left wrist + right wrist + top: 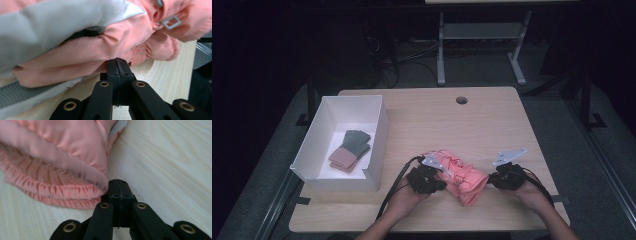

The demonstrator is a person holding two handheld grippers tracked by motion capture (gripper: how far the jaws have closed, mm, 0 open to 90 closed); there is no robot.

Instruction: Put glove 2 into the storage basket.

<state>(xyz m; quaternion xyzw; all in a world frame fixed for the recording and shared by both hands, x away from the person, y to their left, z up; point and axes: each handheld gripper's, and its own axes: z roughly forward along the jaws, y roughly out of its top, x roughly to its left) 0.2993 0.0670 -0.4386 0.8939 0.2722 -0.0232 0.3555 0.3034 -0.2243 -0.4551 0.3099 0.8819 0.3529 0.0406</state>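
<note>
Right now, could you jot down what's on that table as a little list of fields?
Surface: wooden table
In hand: folded pink garment, lying on the table
Left gripper: jaws shut, tips against the garment's edge
Right gripper: jaws shut, tips at its ribbed hem
Container: white box, open
In the box: folded grey and pink item

High view: the folded pink padded garment point(459, 176) at lower centre has its left and right ends covered by the two black grippers, and the jaw tips are too small to read there. Left gripper view: garment cut off by the top and left edges; whether fabric sits between the jaws can't be told. Green-and-pink folded cloth point(350, 149) in the white open box point(379, 131), left of frame: too small to identify.
</note>
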